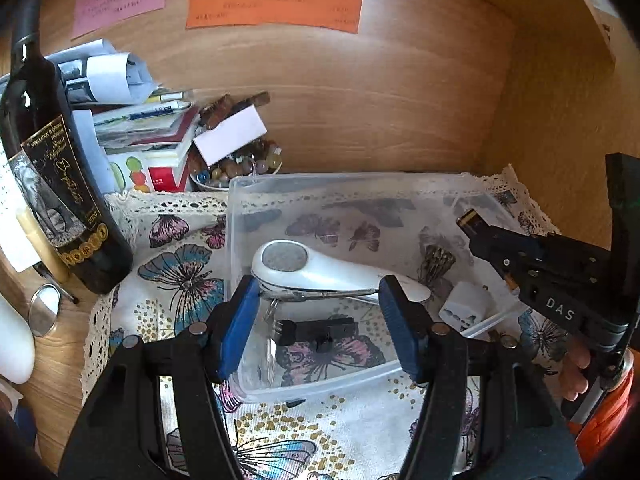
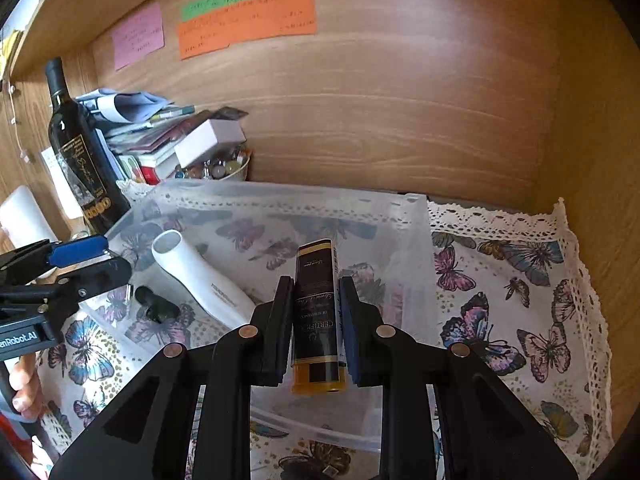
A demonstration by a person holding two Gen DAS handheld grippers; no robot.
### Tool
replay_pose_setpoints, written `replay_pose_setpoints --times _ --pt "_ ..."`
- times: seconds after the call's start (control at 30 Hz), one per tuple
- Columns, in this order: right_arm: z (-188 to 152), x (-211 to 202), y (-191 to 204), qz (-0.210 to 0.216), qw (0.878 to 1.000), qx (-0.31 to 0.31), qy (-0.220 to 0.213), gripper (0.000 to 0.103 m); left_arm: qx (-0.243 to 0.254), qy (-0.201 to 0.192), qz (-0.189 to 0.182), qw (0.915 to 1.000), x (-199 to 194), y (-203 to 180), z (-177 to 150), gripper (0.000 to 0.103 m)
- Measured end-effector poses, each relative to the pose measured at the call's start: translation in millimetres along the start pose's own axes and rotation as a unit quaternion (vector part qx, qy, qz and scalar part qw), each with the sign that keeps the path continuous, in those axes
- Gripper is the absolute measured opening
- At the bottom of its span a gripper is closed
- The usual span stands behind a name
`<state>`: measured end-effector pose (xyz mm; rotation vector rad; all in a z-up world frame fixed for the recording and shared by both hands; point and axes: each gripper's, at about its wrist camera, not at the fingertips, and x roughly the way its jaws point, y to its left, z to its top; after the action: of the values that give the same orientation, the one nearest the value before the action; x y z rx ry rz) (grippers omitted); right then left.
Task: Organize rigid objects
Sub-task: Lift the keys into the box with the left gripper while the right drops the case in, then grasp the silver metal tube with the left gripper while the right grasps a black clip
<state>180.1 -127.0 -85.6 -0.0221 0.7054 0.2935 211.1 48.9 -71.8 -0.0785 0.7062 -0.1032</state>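
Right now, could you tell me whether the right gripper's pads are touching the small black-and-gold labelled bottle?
Touching. The right wrist view shows the right gripper with both pads pressed against the sides of the black-and-gold bottle, no gap visible.

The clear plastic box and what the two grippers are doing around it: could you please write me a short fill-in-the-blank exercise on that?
1. The right gripper is shut on a small black and gold ____.
2. The clear box stands on a cloth printed with ____.
3. The left gripper has ____ pads.
4. Left of the box stands a dark wine ____.

Missing words: bottle; butterflies; blue; bottle
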Motion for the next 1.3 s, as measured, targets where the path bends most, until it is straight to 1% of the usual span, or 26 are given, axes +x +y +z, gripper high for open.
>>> replay_pose_setpoints --times 0.1,0.2,0.33,0.43,0.5,0.53,0.57,0.67,0.77,0.93,1.07,1.1,1.13,1.2,1.23,1.3 --pt "-0.5 -3.5 2.8 0.006 1.000 -0.006 0.001 0.021 0.002 -0.002 0.005 1.0000 -2.3 -2.8 0.2 0.061" --pt "0.9 -12.7 6.1 0.007 1.000 -0.010 -0.011 0.023 0.001 -0.005 0.003 1.0000 -7.9 -3.7 1.2 0.062" --pt "2.7 -26.0 6.1 0.007 1.000 -0.008 -0.026 0.029 -0.002 -0.012 0.004 0.9999 -19.0 -4.3 1.9 0.063" --pt "2.9 -39.1 5.4 0.006 0.999 -0.005 -0.040 0.035 -0.003 -0.021 0.008 0.9998 -29.0 -5.8 0.3 0.070" --pt "2.0 -49.3 4.8 0.003 0.999 -0.004 -0.049 0.039 -0.001 -0.025 0.009 0.9996 -36.8 -8.3 -1.8 0.073" --pt "0.9 -54.7 4.4 0.001 0.999 -0.003 -0.054 0.040 -0.001 -0.027 0.010 0.9996 -39.9 -9.5 -2.8 0.076" --pt "-0.6 -60.7 3.9 -0.001 0.998 -0.003 -0.058 0.041 -0.001 -0.028 0.012 0.9995 -43.0 -10.8 -4.3 0.081" --pt "-7.8 -75.6 2.0 -0.009 0.998 -0.004 -0.065 0.041 -0.001 -0.032 0.013 0.9994 -51.6 -16.0 -10.6 0.087" --pt "-18.4 -87.7 -3.1 -0.019 0.998 -0.002 -0.066 0.043 0.001 -0.028 0.011 0.9995 -57.1 -23.7 -21.1 0.089" --pt "-37.7 -100.8 -17.1 -0.037 0.998 0.010 -0.057 0.045 0.016 -0.007 -0.004 0.9998 -55.5 -45.2 -42.4 0.090" --pt "-50.4 -104.2 -27.3 -0.047 0.998 0.022 -0.045 0.045 0.025 0.019 -0.027 0.9992 -45.9 -61.7 -57.1 0.090" --pt "-53.3 -104.2 -29.4 -0.048 0.998 0.026 -0.041 0.045 0.028 0.029 -0.037 0.9985 -41.8 -67.2 -61.2 0.090" --pt "-56.3 -104.9 -30.6 -0.048 0.998 0.028 -0.039 0.045 0.031 0.035 -0.044 0.9979 -39.9 -71.1 -64.0 0.088" --pt "-60.9 -103.9 -32.6 -0.050 0.998 0.030 -0.033 0.045 0.041 0.055 -0.060 0.9958 -32.7 -83.0 -71.9 0.082" --pt "-63.5 -102.7 -33.5 -0.050 0.998 0.031 -0.029 0.045 0.047 0.063 -0.065 0.9947 -29.6 -87.8 -75.1 0.076" --pt "-67.7 -100.6 -34.7 -0.050 0.998 0.032 -0.022 0.045 0.057 0.079 -0.076 0.9923 -23.3 -97.3 -82.3 0.073"
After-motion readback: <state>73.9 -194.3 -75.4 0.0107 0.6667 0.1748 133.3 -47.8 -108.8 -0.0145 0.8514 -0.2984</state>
